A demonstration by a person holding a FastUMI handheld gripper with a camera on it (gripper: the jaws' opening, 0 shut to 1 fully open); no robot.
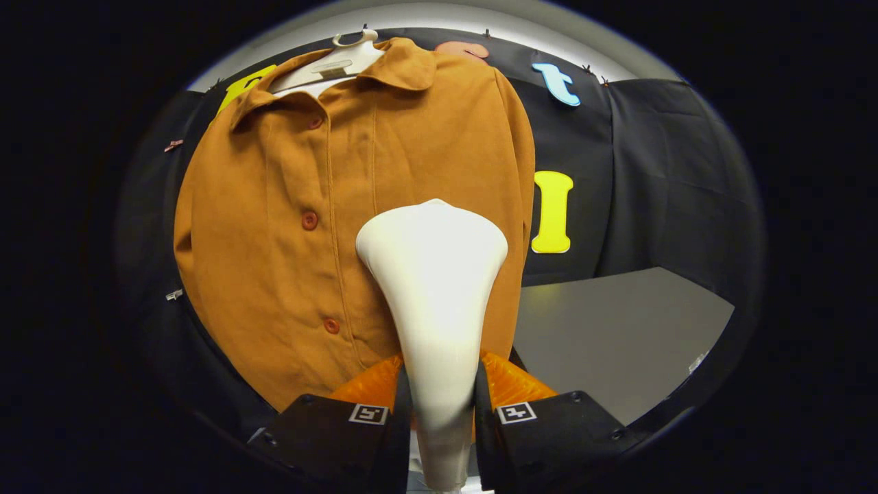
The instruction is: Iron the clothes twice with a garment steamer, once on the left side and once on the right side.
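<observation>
An orange-brown buttoned shirt (274,226) hangs on a white hanger (329,65) against the booth's black wall. My gripper (442,405) is shut on the white garment steamer (433,288), both fingers pressing on its narrow handle. The steamer's wide head points up and forward. It lies over the shirt's right half, to the right of the button row, about mid-height. Whether the head touches the cloth I cannot tell. The steamer hides the shirt's lower right part.
A grey tabletop (617,336) lies to the right of the shirt, beyond the right finger. Black cloth (658,178) walls close off the back and the right side. Small clips (174,295) pin the cloth left of the shirt.
</observation>
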